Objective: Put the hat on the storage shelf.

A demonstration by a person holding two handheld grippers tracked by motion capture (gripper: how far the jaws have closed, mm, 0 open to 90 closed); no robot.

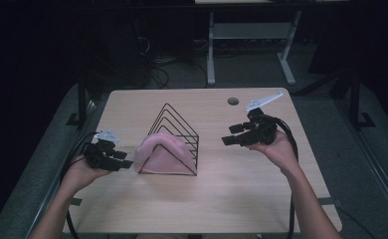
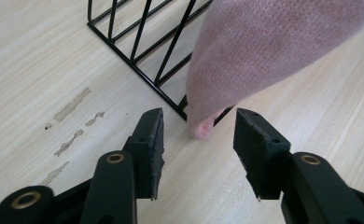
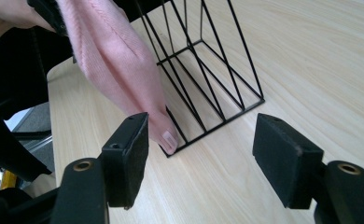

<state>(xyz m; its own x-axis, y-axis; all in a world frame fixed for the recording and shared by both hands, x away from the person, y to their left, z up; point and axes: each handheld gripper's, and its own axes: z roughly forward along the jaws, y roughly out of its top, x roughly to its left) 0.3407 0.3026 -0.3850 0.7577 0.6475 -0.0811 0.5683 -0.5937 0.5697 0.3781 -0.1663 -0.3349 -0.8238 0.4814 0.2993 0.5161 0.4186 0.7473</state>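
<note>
Pink knit cloth (image 1: 163,152) lay draped over the near end of the black wire rack (image 1: 174,127), which stood near the middle of the wooden table (image 1: 242,189). We held our left gripper (image 1: 118,162) low at the table's left side, just beside the hanging end of the cloth; in the left gripper view its jaws stood apart with nothing between them, the tip of the cloth (image 2: 208,123) hanging just ahead of the gap. Our right gripper (image 1: 232,137) hovered well apart from the rack on the other side, raised off the table, jaws likewise spread wide and empty, with the rack (image 3: 217,88) and the cloth's lower corner (image 3: 168,137) in front of them.

We judged ourselves at the approach, before any grasp. The next move seemed to ask the left gripper to ease forward until the cloth's end sat between the pads, then close without catching the wire base behind it.
</note>
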